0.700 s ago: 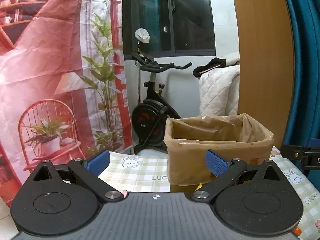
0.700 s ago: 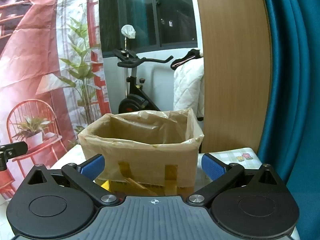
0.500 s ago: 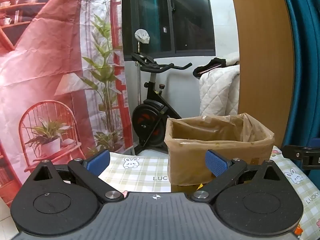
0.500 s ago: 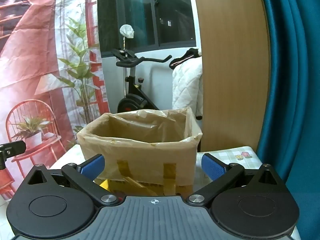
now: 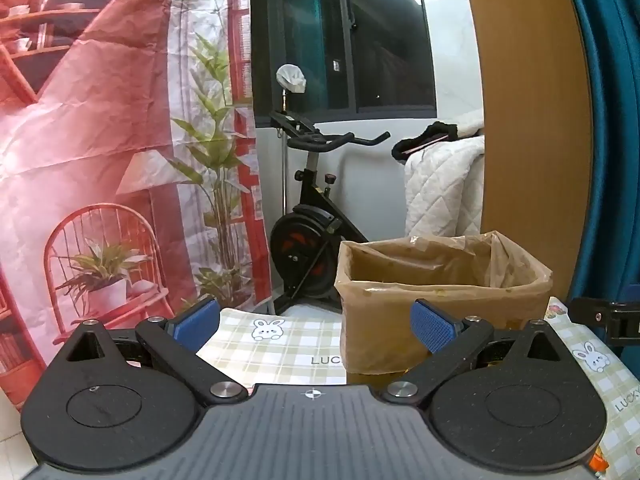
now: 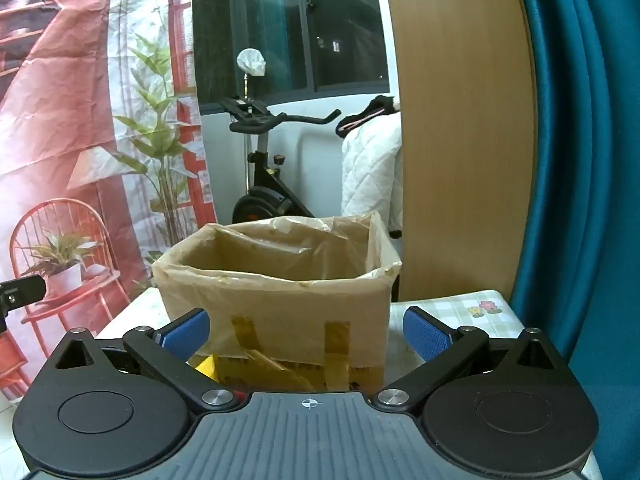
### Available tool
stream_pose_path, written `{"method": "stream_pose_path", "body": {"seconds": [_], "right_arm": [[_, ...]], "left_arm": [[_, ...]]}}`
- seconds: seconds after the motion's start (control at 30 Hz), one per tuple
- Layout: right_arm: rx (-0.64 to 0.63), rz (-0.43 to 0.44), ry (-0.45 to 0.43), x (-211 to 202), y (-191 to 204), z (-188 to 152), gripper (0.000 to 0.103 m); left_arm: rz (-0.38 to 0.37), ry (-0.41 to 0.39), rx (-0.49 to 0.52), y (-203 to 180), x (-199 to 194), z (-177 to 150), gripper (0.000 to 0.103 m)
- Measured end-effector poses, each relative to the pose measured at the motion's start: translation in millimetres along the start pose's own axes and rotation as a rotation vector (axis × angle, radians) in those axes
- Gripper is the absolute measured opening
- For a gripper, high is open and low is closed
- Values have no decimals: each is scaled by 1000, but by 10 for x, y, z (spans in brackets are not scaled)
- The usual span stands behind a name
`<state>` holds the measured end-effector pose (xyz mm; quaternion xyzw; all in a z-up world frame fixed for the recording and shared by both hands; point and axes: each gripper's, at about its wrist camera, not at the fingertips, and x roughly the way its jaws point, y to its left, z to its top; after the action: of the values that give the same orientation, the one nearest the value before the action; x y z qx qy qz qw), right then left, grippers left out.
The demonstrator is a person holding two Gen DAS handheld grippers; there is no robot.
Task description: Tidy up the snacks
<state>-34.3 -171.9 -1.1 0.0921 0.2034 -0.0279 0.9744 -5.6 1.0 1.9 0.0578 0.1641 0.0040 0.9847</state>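
Both grippers' fingers point(image 5: 196, 320) wide apart, empty, lined box point(image 6: 280, 300) at tablecloth point(image 5: 272, 344) edge

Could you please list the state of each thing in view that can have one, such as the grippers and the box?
left gripper: open, nothing between its jaws.
right gripper: open, holding nothing.
cardboard box: upright, open-topped, lined with a plastic bag, taped on its front.
checked tablecloth: spread flat under the box.
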Motion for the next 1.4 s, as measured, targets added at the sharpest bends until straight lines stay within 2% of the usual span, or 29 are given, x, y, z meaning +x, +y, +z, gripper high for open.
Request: {"method": "stream_pose_path", "body": {"seconds": [1.4], "right_arm": [[-2, -12, 18, 137, -41, -77, 103]], "left_arm": [[33, 10, -4, -12, 14, -50, 103]]}}
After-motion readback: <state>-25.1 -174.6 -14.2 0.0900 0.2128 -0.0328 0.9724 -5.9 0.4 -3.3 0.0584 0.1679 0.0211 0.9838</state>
